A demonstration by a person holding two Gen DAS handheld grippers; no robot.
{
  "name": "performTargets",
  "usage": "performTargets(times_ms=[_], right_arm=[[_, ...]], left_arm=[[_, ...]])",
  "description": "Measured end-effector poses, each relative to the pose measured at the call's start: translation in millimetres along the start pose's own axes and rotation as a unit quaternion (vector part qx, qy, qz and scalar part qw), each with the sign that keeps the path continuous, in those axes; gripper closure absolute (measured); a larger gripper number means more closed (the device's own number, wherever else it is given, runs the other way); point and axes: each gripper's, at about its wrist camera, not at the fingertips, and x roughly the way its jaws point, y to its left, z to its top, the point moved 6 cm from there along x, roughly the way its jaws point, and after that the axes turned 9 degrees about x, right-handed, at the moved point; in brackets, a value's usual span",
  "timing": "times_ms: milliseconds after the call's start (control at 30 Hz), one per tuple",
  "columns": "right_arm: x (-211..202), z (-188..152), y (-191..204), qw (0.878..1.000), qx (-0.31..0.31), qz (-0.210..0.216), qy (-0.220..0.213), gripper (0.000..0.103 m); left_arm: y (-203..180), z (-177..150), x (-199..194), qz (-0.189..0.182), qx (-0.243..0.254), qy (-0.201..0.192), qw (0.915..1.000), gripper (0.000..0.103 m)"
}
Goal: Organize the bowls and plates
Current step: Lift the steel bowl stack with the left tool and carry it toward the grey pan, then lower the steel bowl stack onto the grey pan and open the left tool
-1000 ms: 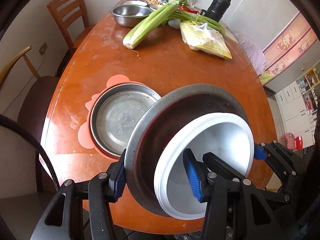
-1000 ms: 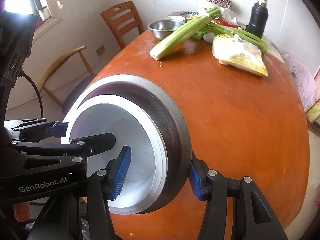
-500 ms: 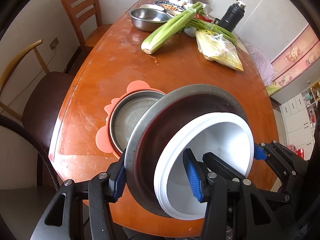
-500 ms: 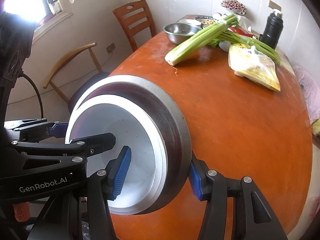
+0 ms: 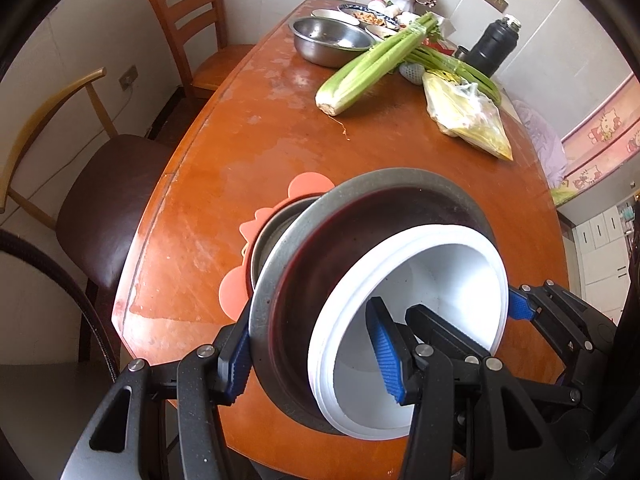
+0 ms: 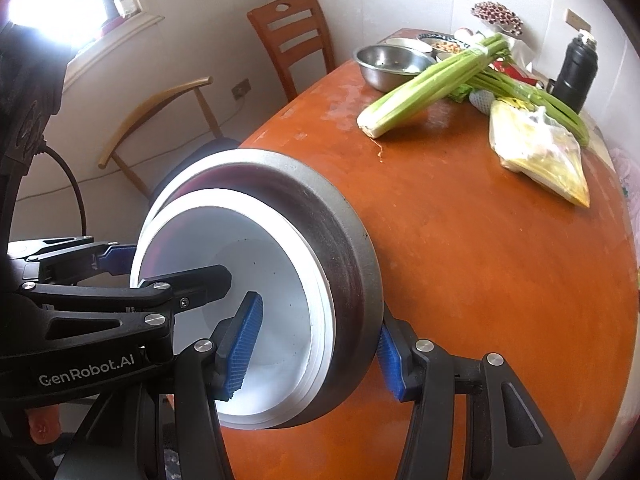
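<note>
Bright window glare, fisheye-warped edges

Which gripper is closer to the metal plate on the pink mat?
Left. The left gripper grips the bowl stack right beside the plate; the right gripper holds the opposite rim, farther away.

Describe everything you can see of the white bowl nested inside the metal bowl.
The white bowl is plain, smooth and glossy, plastic or ceramic by its look, with a stepped rim and an empty inside bearing a few dark specks. It sits nested inside the metal bowl, tilted so that its mouth faces the cameras, held above the wooden table. The left gripper and right gripper each clamp both bowls' walls together, one blue pad inside the white bowl and one outside the metal.
</note>
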Motion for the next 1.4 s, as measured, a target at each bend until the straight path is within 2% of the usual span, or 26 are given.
performTargets(times_ms=[600, 1167, 1400], right_arm=[[30.6, 26.2, 4.7, 0.999, -0.03, 0.011, 0.017, 0.047], [76.0, 25.3, -2.5, 0.998, -0.036, 0.011, 0.055, 0.049], [84.7, 27.2, -3.2, 0.998, -0.035, 0.009, 0.056, 0.049]], left_arm=[[21.9, 17.7, 22.9, 0.015, -0.026, 0.013, 0.9995, 0.051], [32.8, 18.8, 58.0, 0.041, -0.032, 0.032, 0.9981, 0.051], [39.2, 19.1, 65.6, 0.045, -0.04, 0.031, 0.9977, 0.05]])
